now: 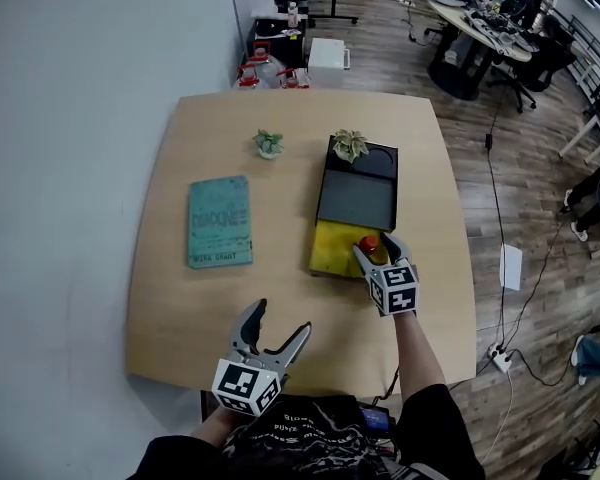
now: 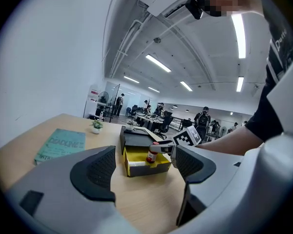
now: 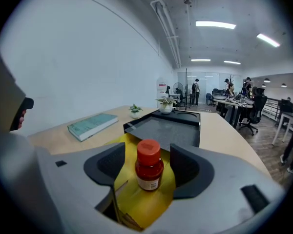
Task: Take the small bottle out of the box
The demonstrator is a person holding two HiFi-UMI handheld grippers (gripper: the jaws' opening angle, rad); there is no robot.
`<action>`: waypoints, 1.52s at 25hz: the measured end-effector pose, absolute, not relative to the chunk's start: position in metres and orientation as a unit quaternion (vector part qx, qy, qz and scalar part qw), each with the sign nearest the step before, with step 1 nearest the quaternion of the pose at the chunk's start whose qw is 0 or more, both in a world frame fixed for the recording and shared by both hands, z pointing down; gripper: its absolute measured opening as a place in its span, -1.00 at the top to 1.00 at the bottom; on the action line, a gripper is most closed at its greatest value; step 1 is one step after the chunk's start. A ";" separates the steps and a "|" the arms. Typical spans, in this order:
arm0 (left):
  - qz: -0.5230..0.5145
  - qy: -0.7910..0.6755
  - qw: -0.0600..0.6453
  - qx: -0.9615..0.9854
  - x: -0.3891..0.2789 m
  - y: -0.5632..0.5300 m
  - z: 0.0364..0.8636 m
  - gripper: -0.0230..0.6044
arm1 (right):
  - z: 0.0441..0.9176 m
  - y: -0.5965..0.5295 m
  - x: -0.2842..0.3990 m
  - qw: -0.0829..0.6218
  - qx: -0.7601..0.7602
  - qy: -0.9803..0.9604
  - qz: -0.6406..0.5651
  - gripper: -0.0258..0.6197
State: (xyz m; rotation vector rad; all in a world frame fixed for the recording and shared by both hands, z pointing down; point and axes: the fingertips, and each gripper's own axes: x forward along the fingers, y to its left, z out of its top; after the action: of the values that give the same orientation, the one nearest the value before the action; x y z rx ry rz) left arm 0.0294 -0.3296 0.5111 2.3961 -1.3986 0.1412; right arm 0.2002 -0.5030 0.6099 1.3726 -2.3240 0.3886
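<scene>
Pale wooden table point(image 1: 170, 298) fills the scene, with office desks beyond. Nearest the person, well short of the box point(image 1: 327, 253), the left gripper point(image 1: 282, 318) hangs with jaws spread and nothing between them. At the box's near right corner the right gripper point(image 1: 378, 247) reaches in, jaws spread on either side of the small bottle point(image 3: 149, 167), with a gap at each pad. The bottle stands upright on the box's yellow floor, so gripping and lifting are both left to do. Behind the box lies its black lid point(image 1: 358, 200), with a potted plant point(image 1: 351, 145) at its far end. Left of the box lie a green book point(image 1: 220, 221) and, farther off, a second plant point(image 1: 269, 144). Nothing seems to block a straight lift.
</scene>
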 end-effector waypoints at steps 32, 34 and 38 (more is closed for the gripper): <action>0.063 -0.510 0.196 0.835 0.006 -0.325 0.531 -0.34 | 0.528 -0.498 0.186 0.153 0.498 -0.851 0.072 0.43; 0.067 -0.510 0.188 0.837 0.005 -0.322 0.531 -0.34 | 0.513 -0.492 0.183 0.144 0.498 -0.853 0.061 0.43; 0.063 -0.509 0.179 0.840 0.001 -0.317 0.529 -0.33 | 0.487 -0.479 0.182 0.131 0.501 -0.854 0.044 0.43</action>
State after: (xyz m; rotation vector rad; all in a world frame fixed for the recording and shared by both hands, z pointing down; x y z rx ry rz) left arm 0.0005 -0.3168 0.5286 2.3734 -1.4384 0.1794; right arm 0.1816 -0.4791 0.4868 1.4564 -2.4806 0.1273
